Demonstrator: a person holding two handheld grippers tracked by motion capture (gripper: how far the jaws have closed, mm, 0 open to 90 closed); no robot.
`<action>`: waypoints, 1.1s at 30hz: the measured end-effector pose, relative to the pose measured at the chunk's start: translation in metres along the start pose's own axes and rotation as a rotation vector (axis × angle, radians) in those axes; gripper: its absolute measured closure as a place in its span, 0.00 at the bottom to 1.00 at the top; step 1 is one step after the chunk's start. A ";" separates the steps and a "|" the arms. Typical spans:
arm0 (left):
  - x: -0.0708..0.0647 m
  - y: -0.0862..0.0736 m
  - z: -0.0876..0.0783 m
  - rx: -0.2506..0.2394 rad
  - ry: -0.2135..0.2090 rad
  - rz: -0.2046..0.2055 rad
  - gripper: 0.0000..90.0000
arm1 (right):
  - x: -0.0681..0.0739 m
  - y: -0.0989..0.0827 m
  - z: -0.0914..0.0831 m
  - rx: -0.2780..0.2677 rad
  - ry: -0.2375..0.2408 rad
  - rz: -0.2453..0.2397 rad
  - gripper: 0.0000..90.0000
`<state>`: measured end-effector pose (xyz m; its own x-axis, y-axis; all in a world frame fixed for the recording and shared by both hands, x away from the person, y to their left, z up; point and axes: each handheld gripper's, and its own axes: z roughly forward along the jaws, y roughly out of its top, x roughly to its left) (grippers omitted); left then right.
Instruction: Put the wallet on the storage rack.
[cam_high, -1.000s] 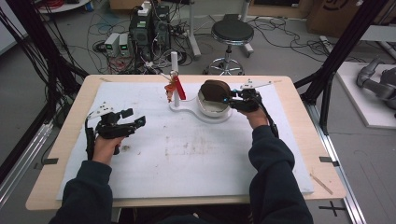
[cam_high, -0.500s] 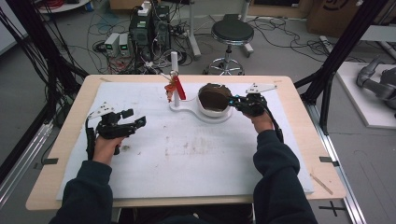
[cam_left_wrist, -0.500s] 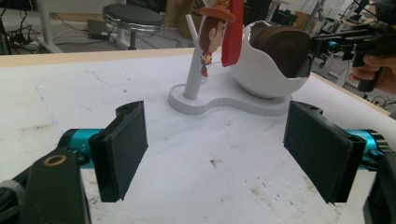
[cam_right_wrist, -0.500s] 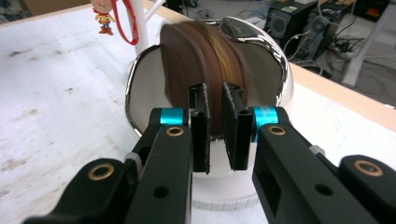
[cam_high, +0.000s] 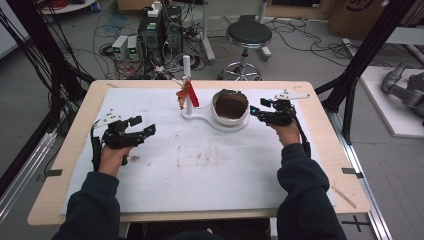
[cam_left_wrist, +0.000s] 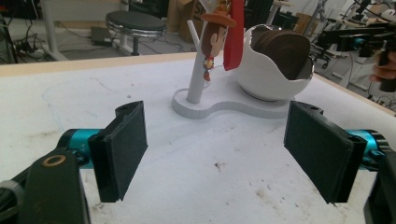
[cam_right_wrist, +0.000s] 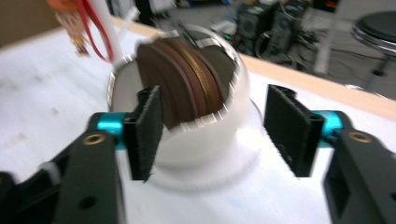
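Glossy white bowl (cam_left_wrist: 273, 74), wooden table (cam_high: 75, 135)

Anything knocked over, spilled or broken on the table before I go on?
Nothing stands out. The white stand sits flat, its post upright with the figure hanging, and the brown discs sit inside the egg-shaped bowl. The white mat shows only faint stains.

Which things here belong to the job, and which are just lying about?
Probably in play:
- white bowl holding brown discs
- white stand with hanging figure
- right gripper, open beside the bowl
- left gripper, open, apart from the stand

Lying about:
- stool
- wooden stick
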<state>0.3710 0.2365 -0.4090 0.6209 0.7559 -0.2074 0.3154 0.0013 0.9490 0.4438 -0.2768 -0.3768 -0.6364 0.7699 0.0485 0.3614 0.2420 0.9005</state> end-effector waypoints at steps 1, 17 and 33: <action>-0.001 0.000 0.001 -0.001 0.006 0.020 0.23 | 0.000 -0.003 -0.005 0.018 -0.014 -0.004 0.37; -0.001 0.003 -0.003 -0.007 0.041 0.037 0.21 | 0.009 -0.062 -0.076 0.077 -0.076 0.006 0.24; -0.004 0.000 -0.005 0.002 0.047 0.053 0.21 | 0.011 -0.070 -0.099 0.018 -0.137 0.010 0.24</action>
<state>0.3655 0.2369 -0.4067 0.6022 0.7850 -0.1453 0.2841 -0.0407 0.9579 0.3441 -0.3440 -0.3965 -0.5338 0.8456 -0.0036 0.3801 0.2437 0.8922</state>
